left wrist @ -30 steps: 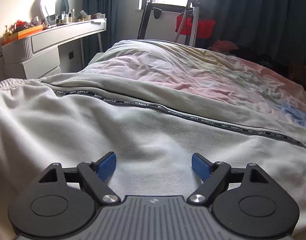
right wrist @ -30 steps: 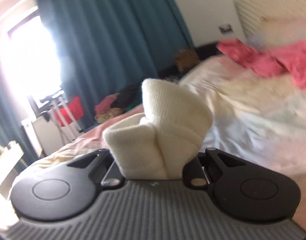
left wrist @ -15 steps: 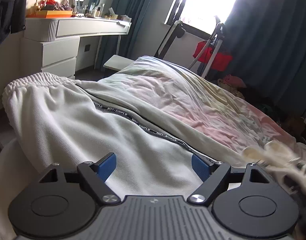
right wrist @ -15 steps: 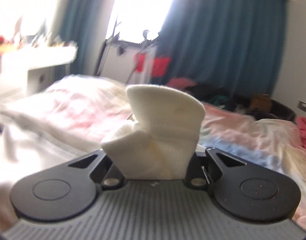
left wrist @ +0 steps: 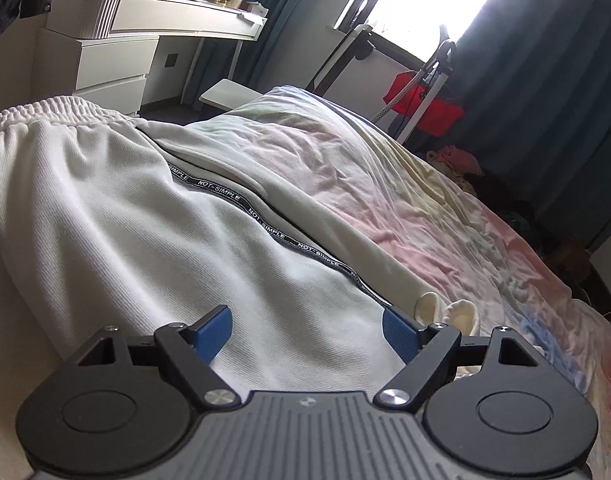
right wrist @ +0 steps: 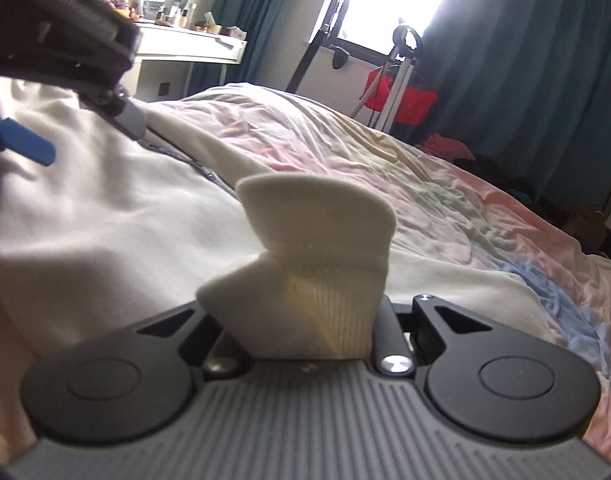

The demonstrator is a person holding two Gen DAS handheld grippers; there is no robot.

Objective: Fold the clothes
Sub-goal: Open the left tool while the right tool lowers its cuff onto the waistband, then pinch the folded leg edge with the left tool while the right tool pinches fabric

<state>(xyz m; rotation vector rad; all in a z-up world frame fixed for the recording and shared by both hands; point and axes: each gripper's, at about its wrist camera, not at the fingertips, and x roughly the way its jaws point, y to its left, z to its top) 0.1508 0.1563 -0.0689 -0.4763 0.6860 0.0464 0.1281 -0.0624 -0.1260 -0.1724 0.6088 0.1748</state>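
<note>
L gripper [left wrist: 305, 330] is spread wide w/ nothing between the blue pads [left wrist: 213, 332], low over white sweatpants [left wrist: 145, 232] laid on the bed [left wrist: 385, 184]. Waistband [left wrist: 45, 110] lies ahead-left of it; the black lettered side stripe [left wrist: 265, 224] runs diagonally ahead, toward the right pad. R gripper [right wrist: 305, 320] is clamped on the ribbed cuff [right wrist: 317, 240], which sticks up past its fingers. From the L wrist cam the cuff tip [left wrist: 445, 312] shows just right of the right pad.
</note>
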